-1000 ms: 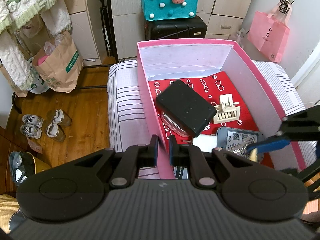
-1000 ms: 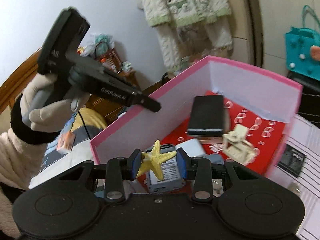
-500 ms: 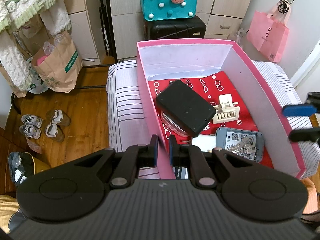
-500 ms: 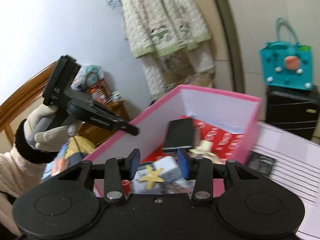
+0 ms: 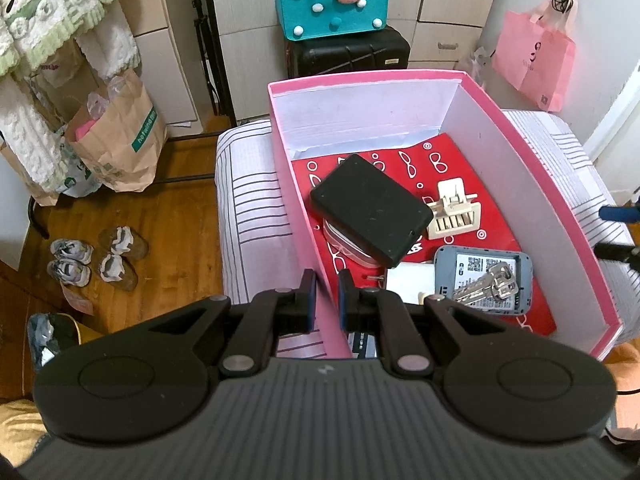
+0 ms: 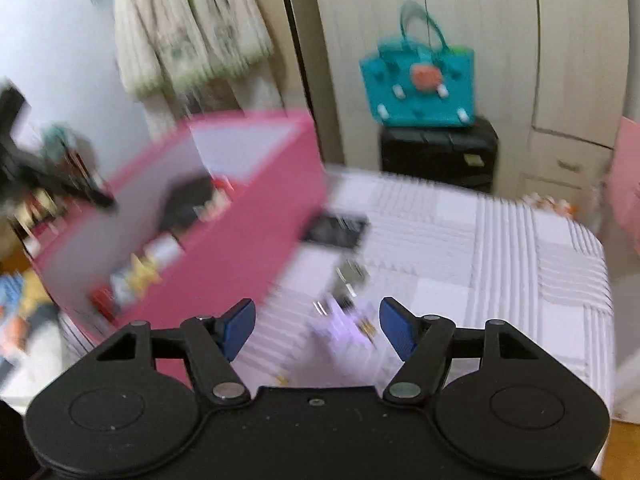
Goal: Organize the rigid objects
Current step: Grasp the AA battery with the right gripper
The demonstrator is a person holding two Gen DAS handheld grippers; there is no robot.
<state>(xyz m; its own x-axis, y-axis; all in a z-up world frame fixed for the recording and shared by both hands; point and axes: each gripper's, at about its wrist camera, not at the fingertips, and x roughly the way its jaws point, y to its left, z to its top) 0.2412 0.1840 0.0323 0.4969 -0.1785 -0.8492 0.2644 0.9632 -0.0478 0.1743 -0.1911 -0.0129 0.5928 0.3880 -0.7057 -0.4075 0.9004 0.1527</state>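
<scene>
My left gripper (image 5: pixel 326 300) is shut on the left wall of the pink box (image 5: pixel 552 216), which stands on the striped bed. Inside lie a black case (image 5: pixel 368 208), a beige clip (image 5: pixel 454 212), and a grey device (image 5: pixel 484 276) with keys (image 5: pixel 490 286) on top. In the blurred right wrist view a yellow starfish (image 6: pixel 142 272) rests in the pink box (image 6: pixel 240 208). My right gripper (image 6: pixel 317 316) is over the bed to the right of the box, its jaws opening. A blurred lilac thing (image 6: pixel 344 326) on the bed shows in the gap, untouched by the pads.
A black card (image 6: pixel 336 230) and small metal pieces (image 6: pixel 352 276) lie on the bed cover (image 6: pixel 500 248) beside the box. Beyond the bed stand a black suitcase (image 5: pixel 348 52) with a teal bag (image 5: pixel 332 0) on it. Paper bags and shoes (image 5: pixel 96 256) sit on the wooden floor at left.
The right gripper let the starfish go into the box, swung right over the bed and spread its jaws wide. The left gripper kept still on the box wall.
</scene>
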